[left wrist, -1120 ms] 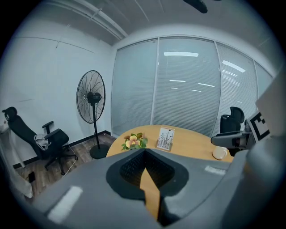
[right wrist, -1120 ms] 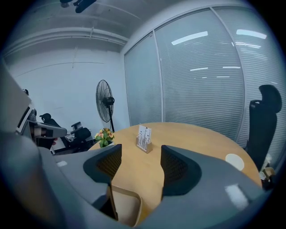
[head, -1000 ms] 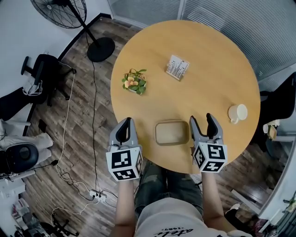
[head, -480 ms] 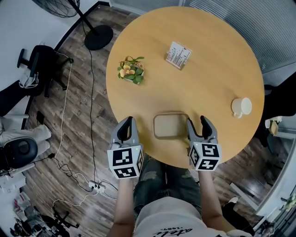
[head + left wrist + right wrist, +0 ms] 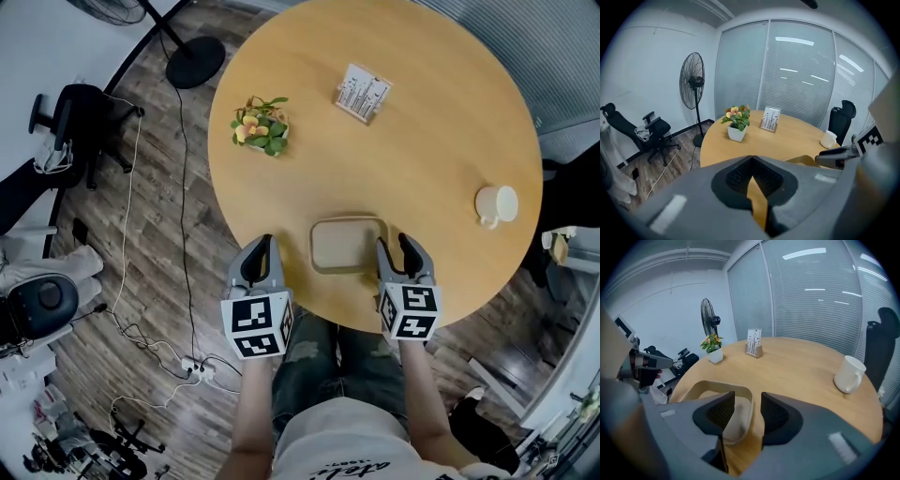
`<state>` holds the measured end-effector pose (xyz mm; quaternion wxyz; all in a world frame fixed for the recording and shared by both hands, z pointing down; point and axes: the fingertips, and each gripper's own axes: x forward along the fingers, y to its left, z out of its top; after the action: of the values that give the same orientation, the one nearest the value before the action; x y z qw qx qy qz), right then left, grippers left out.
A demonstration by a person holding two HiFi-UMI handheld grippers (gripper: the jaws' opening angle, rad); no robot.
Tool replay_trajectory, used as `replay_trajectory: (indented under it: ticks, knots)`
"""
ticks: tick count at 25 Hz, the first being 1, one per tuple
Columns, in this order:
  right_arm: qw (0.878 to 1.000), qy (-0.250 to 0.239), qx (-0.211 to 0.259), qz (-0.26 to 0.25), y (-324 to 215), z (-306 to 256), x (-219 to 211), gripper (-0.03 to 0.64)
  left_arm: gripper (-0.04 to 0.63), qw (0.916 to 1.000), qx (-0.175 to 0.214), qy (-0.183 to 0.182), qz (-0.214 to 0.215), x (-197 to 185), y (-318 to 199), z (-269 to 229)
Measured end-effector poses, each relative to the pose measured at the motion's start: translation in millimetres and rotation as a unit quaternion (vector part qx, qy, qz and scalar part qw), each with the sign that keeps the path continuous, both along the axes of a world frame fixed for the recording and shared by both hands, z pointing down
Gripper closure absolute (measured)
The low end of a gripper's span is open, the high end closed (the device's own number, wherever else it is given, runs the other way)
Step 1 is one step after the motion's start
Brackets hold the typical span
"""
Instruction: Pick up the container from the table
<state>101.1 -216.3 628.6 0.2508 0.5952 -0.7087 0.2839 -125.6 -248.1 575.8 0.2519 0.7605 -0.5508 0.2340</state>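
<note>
Zero lift so far: container (image 5: 345, 246) sits on the worktop (image 5: 422, 122) close to me, right gripper (image 5: 403, 255) jaws spread astride its rim, left gripper (image 5: 255, 265) jaws pinched together empty, so clamping and raising are left.

Round table (image 5: 441, 141): container (image 5: 345, 246) near the front edge, with plant (image 5: 260, 126), card stand (image 5: 363, 92) and mug (image 5: 497, 203) well apart from it. Right gripper (image 5: 397, 246) has its jaws apart, the inner one at the container's right rim. Left gripper (image 5: 256, 251) hangs just off the table's edge, left of the container and not touching it.
</note>
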Motion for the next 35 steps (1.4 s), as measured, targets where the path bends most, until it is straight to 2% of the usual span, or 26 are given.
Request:
replay_trajectory:
  ticks: [14, 22, 25, 29, 35]
  knots:
    - [0.999, -0.007, -0.047, 0.002, 11.8, 37.4, -3.7, 0.473, 0.594, 0.9999, -0.015, -0.001, -0.004, -1.3, 6.1, 15.9]
    - [0.997, -0.013, -0.066, 0.021, 13.3, 47.9, 1.2, 0.566, 0.594, 0.9998, -0.019, -0.001, -0.010, -2.2, 10.4, 17.2]
    - [0.997, -0.018, -0.072, 0.023, 12.6, 49.4, 0.7, 0.572, 0.594, 0.9998, -0.019, -0.002, -0.012, -3.3, 10.8, 16.6]
    - [0.997, -0.026, -0.069, 0.023, 10.2, 45.4, 0.2, 0.575, 0.594, 0.9998, -0.012, -0.002, -0.016, -3.5, 9.0, 12.5]
    - [0.999, -0.024, -0.039, 0.020, -4.8, 17.8, 1.9, 0.575, 0.594, 0.9998, 0.005, 0.001, -0.020, -1.8, 2.8, -4.9]
